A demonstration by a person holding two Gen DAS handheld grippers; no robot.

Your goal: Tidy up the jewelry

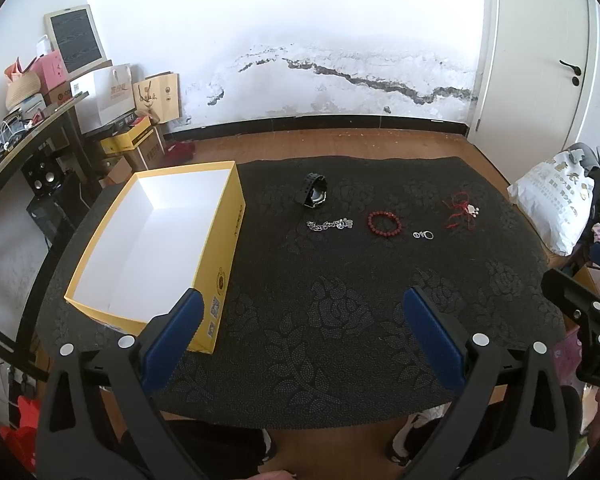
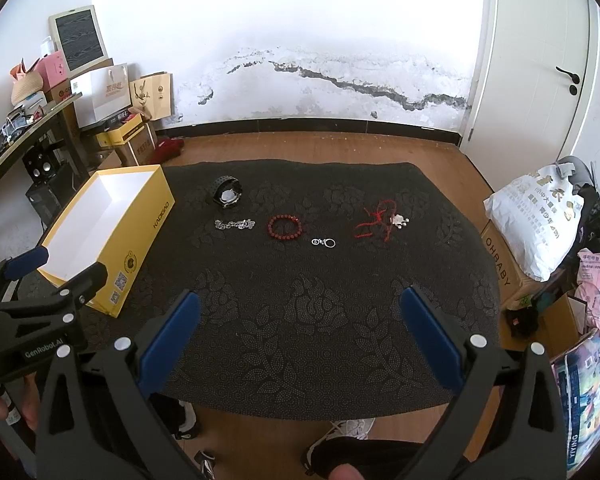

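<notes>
My left tongs [image 1: 302, 306] hover above the near edge of the tabletop [image 1: 340, 340], blue pads spread wide, nothing between them. My right tongs [image 2: 300, 312] hang level with them, equally wide apart and empty.

Tabletop covered with a dark rose-patterned mat. Yellow box [image 1: 224, 248], lid off, white inside, sits at about 9 o'clock from the jewelry, nothing visible in it; its near corner lies just behind my left tongs' left pad in the left view.

Jewelry laid out at 12 o'clock from both tongs, well apart from them:
- black watch [image 2: 228, 194], farthest back, strap curled.
- silver chain bracelet [image 2: 235, 224], just nearer than the watch, at its 6 o'clock.
- red bead bracelet [image 2: 285, 227], at 3 o'clock of the chain, near but apart.
- small silver ring with charm [image 2: 324, 243], at roughly 4 o'clock of the beads.
- red cord with silver charm [image 2: 374, 222], loosely tangled, rightmost of the row.

All five pieces rest on the mat, none touching another.
</notes>
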